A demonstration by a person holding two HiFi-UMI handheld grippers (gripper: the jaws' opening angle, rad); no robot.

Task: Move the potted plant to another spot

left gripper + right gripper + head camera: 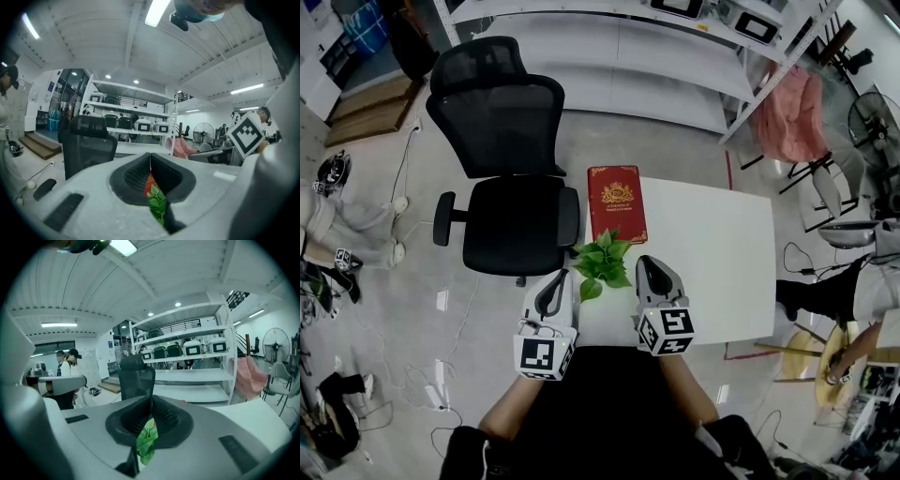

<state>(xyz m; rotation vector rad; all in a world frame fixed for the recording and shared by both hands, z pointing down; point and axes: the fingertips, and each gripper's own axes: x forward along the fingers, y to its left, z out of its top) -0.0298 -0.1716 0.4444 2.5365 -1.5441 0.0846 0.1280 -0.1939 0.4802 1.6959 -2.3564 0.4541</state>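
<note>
The potted plant (602, 261) shows as a cluster of green leaves at the near left edge of the white table (722, 246); its pot is hidden under the leaves. My left gripper (562, 275) hangs just left of the plant, and my right gripper (645, 263) just right of it, both apart from it. In the left gripper view the left gripper (150, 157) has its jaws shut together, with leaves (158, 202) seen below through the slit. The right gripper (151, 402) is also shut with nothing held; a leaf (146, 439) shows beyond it.
A red book (616, 202) lies on the table behind the plant. A black office chair (502, 169) stands left of the table. White shelving (628, 56) runs along the back, with a pink cloth (792, 117) and a fan (874, 122) at the right.
</note>
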